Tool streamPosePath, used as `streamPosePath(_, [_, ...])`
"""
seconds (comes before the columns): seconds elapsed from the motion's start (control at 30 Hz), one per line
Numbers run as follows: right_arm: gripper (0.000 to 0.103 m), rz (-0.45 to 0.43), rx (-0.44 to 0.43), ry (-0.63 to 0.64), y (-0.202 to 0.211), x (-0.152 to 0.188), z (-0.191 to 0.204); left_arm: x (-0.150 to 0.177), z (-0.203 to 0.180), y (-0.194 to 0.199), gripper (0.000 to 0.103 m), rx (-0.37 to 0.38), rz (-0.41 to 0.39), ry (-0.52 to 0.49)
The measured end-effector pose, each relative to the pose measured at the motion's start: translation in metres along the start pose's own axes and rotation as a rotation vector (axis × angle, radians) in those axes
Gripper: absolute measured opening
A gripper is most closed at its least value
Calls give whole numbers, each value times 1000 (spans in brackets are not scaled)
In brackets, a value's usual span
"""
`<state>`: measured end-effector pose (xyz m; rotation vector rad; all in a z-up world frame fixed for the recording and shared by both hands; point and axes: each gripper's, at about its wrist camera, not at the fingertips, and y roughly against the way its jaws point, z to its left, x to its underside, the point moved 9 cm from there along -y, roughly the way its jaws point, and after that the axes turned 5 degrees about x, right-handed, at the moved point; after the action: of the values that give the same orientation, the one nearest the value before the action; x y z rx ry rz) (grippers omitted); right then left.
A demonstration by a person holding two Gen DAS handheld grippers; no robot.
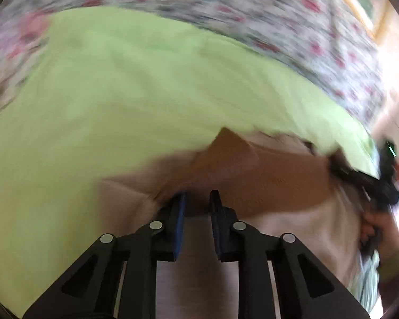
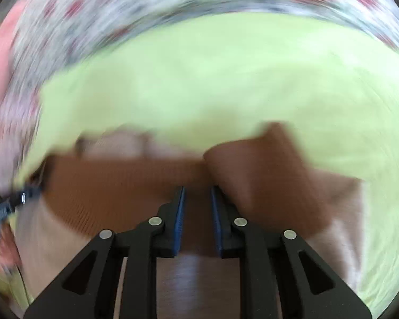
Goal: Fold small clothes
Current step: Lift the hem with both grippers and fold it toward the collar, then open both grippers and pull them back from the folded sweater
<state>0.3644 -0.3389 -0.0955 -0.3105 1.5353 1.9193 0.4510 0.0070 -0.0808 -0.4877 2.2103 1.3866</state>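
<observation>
Both pictures are blurry. The left tongs point(image 1: 197, 199) and right tongs point(image 2: 197, 195) both point down at a slant, each pinching the edge of the small brown-and-pink ribbed cloth garment point(image 1: 258, 170), which lies on a light green sheet point(image 1: 135, 85).

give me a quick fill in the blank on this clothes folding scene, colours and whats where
1. The small garment between the tongs is mostly ____ in colour.
2. It lies on a plain cloth coloured light ____.
3. Beyond that cloth lies a sheet printed with a ____ pattern.
4. The pads inside the left tongs are coloured ____.

Missing words: brown; green; floral; blue
</observation>
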Motion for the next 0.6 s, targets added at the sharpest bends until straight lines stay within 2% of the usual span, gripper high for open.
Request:
streamPosePath(0.07, [16,-39,-4,-74,10,-1,-16,3,17,5,13,57,-30,92])
streamPosePath(0.13, [16,-74,28,-76,24,2,-19,9,22,11,11,69,-37,122])
streamPosePath(0.23, [20,-106,40,-71,47,12,-18,20,21,27,13,26,-54,109])
streamPosePath(0.37, [23,-106,-31,-78,80,37,-11,39,7,50,29,20,-72,113])
streamPosePath(0.47, [36,-99,-52,-79,99,63,-3,57,0,69,30,32,-75,131])
streamPosePath(0.6, [37,-80,-64,-79,119,94,4,89,-10,96,30,62,-81,155])
